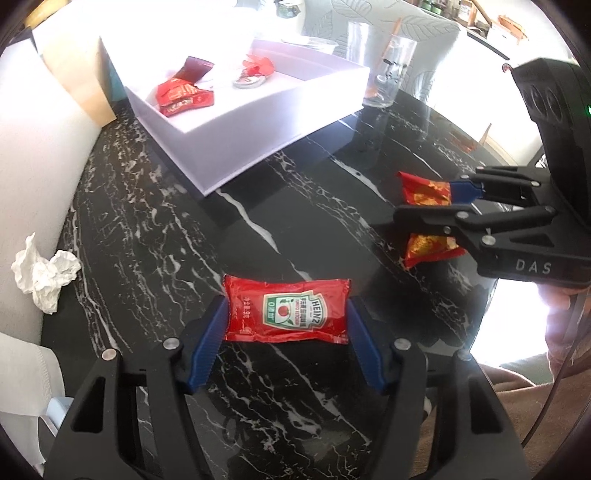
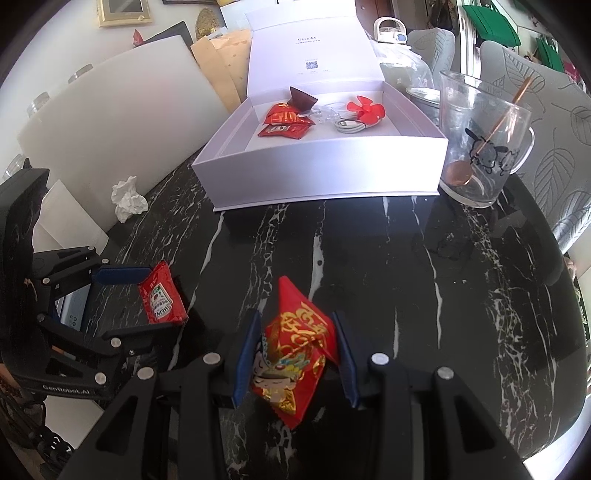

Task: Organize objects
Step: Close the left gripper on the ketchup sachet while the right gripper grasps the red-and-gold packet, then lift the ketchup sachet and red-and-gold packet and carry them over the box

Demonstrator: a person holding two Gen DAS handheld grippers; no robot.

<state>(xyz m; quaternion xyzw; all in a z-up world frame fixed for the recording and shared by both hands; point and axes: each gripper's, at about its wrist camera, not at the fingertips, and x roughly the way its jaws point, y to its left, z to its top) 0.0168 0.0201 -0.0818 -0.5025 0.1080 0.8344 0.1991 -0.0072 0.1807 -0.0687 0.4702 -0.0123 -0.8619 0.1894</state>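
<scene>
A home dining room: marble table (image 2: 406, 258), leaf-print upholstered chairs (image 2: 554, 147), picture frame (image 2: 123, 11).

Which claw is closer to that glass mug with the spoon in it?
Right. The right claw, closed on a red-and-gold packet, sits below the glass mug. The left claw, gripping the ketchup packet, lies farther off, to the left.

A broad stretch of the black white-veined marble desk (image 2: 369, 266) lies bare between the near edge and the open white cardboard box (image 2: 325, 177), leaving a wide lane. The clear glass mug with a copper spoon (image 2: 480, 147) stands touching the box's right corner, narrowing that side. A crumpled white tissue (image 2: 127, 199) sits off by the left rim.
</scene>
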